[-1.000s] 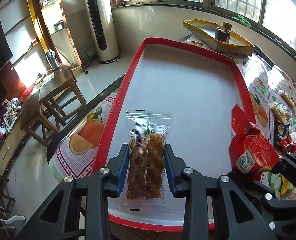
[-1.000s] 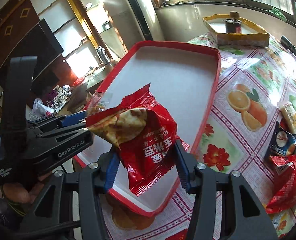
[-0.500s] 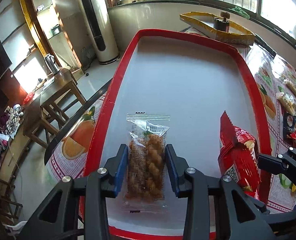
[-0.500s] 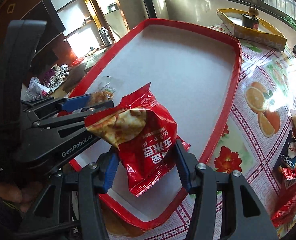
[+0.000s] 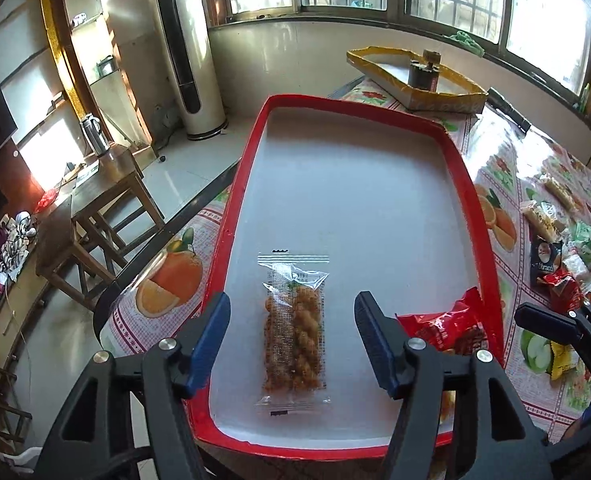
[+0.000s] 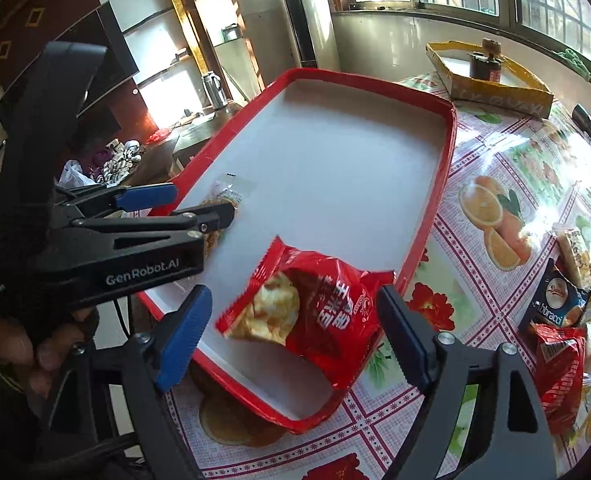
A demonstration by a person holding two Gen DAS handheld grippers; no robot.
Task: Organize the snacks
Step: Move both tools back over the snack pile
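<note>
Left wrist view: twist-snack packet (image 5: 294, 330) lies released between the spread left gripper (image 5: 293, 338) jaws

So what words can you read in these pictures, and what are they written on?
"GenRobot.AI": white print on the side of the left tool, seen in the right wrist view.
"Data Acquisition System": small white print on that tool's body, only just readable.
"bbracci": partly hidden name on the dark blue snack packet on the tablecloth.
Red snack bag in the red tray: white Chinese characters, upside down, not readable.
Clear twisted-snack packet: print too small.
</note>
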